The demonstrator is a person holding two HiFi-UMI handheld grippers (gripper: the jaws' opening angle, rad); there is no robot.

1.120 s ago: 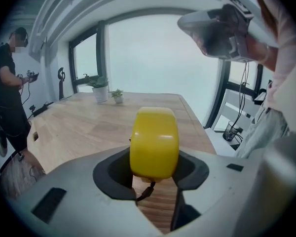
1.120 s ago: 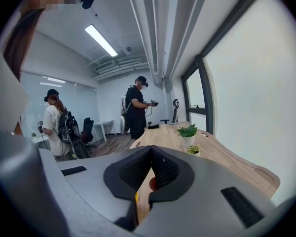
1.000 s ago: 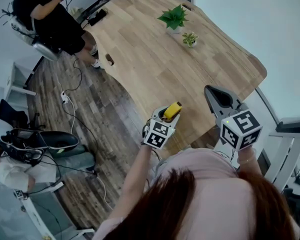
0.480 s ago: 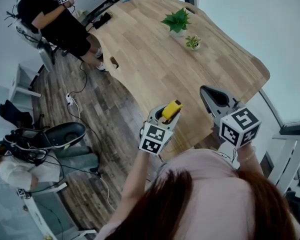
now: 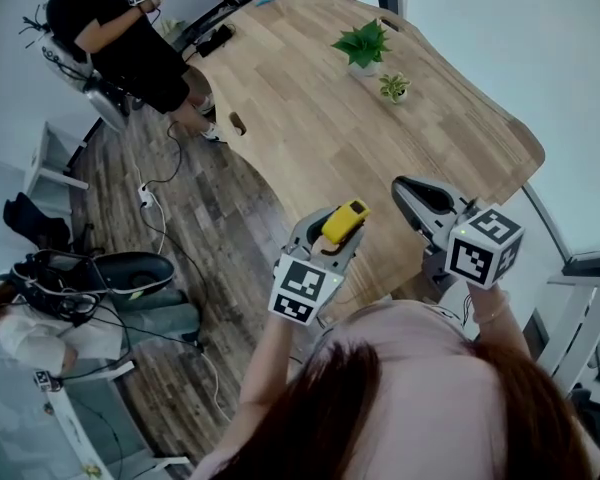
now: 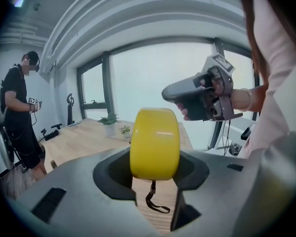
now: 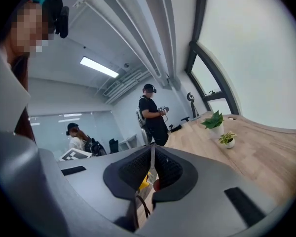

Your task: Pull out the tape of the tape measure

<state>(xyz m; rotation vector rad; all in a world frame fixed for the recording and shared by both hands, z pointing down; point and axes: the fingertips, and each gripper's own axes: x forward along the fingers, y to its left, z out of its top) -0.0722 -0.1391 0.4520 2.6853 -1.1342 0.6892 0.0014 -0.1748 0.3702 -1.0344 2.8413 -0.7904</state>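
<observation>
My left gripper (image 5: pixel 338 230) is shut on a yellow tape measure (image 5: pixel 345 220) and holds it in the air over the near edge of the wooden table (image 5: pixel 310 118). In the left gripper view the round yellow case (image 6: pixel 154 143) fills the space between the jaws, and its black wrist strap (image 6: pixel 155 201) hangs below. No tape shows outside the case. My right gripper (image 5: pixel 408 196) hovers a short way to the right of the case, shut and empty. Its closed jaws (image 7: pixel 151 169) point toward the tape measure, and a sliver of yellow shows past them.
Two small potted plants (image 5: pixel 363 46) (image 5: pixel 393 88) stand at the far end of the table. A person in black (image 5: pixel 120 38) sits beyond the table's left corner. Another person (image 5: pixel 20 318) sits among cables and bags on the floor at the left.
My right gripper has edged a little left toward the tape measure. The left gripper still holds the case in about the same place.
</observation>
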